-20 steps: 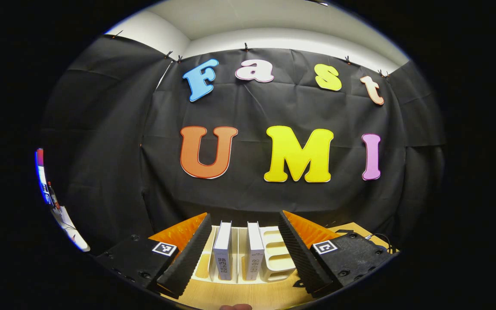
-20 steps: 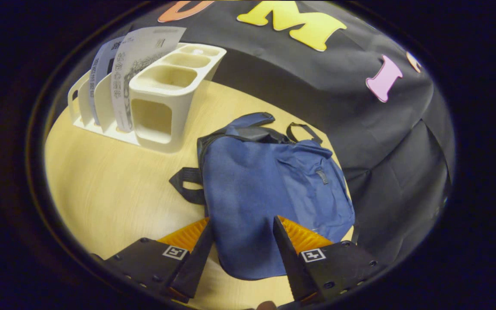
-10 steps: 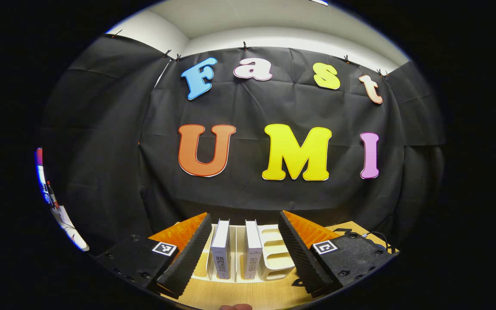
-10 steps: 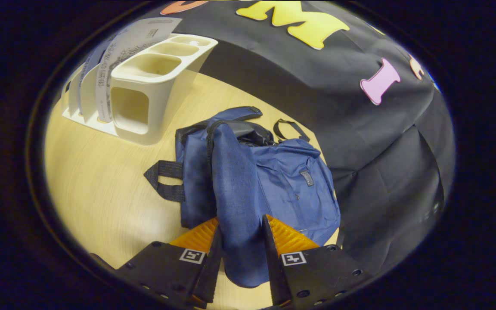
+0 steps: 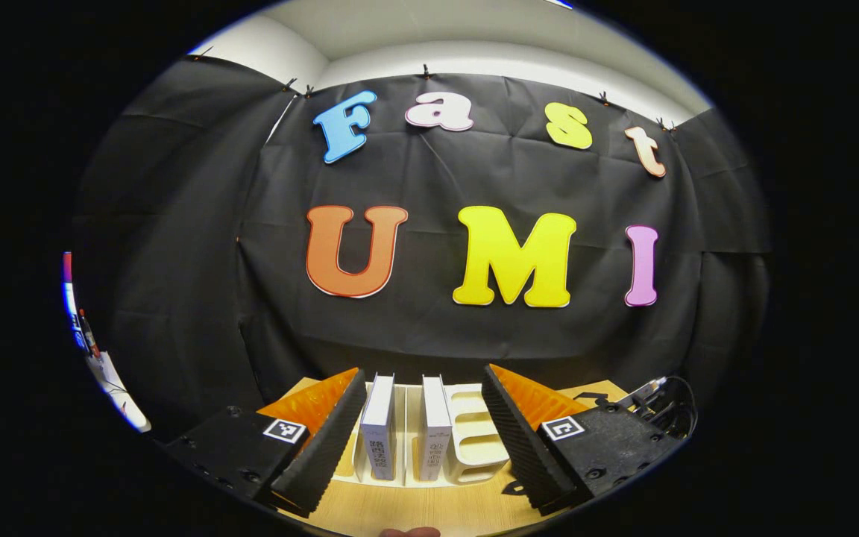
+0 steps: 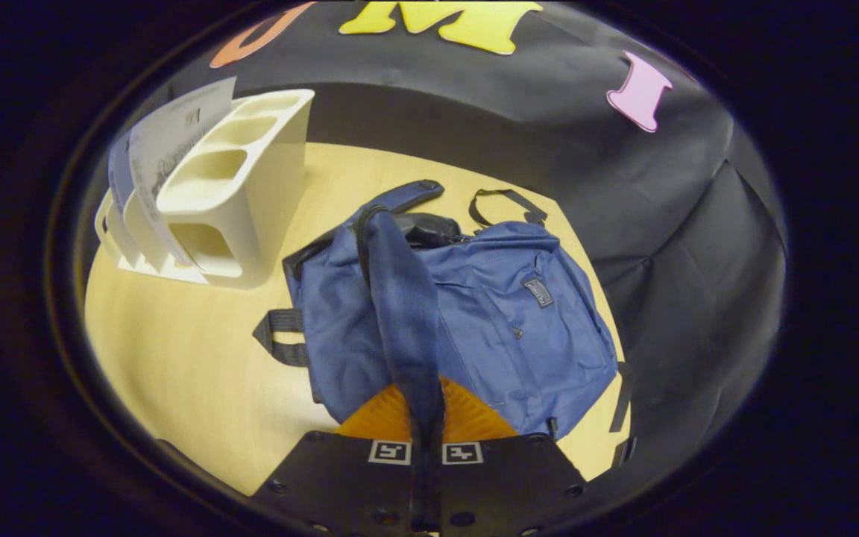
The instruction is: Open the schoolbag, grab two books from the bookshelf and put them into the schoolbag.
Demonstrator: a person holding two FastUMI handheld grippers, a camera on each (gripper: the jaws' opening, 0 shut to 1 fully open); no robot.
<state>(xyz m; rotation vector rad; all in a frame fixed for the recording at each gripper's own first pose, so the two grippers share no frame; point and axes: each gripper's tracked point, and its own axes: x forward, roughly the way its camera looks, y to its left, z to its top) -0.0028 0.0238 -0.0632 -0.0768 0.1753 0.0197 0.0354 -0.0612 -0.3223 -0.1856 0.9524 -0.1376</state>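
Right claw (image 6: 426, 418) is pinching the schoolbag's (image 6: 504, 313) flap (image 6: 400, 298), bag lying straight ahead. Left claw (image 5: 422, 429) (spread wide) has the two books (image 5: 407, 425) upright dead ahead in the bookshelf (image 5: 474, 432), so it's nearer.

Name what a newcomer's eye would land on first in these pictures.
The blue schoolbag lies on the wooden table, a fold of its fabric pinched up in the right tongs. Left of it, the white bookshelf holds two upright books, framed by the open left tongs.
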